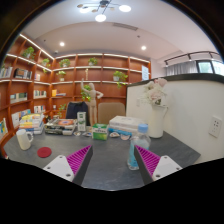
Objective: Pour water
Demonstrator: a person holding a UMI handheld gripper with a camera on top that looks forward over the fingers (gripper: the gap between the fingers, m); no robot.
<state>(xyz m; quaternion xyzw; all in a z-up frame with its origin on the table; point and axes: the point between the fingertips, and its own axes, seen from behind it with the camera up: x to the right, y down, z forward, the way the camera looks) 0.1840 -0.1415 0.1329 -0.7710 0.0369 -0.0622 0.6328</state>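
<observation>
In our gripper view, the gripper (112, 160) holds nothing, its fingers spread wide with pink pads (80, 158) showing. A clear water bottle (136, 143) stands on the grey table (110, 172), just ahead near the right finger; a white cup (24, 138) sits far left. We judge nothing poured yet: grasping remains.

Clear plastic bottle (134, 146), matt grey tabletop (105, 160), wood shelves (40, 75)

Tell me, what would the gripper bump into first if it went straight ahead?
Probably the bottle, standing just ahead of the open gripper, nearer its right finger. Depth is hard to judge; it might slip past.
</observation>
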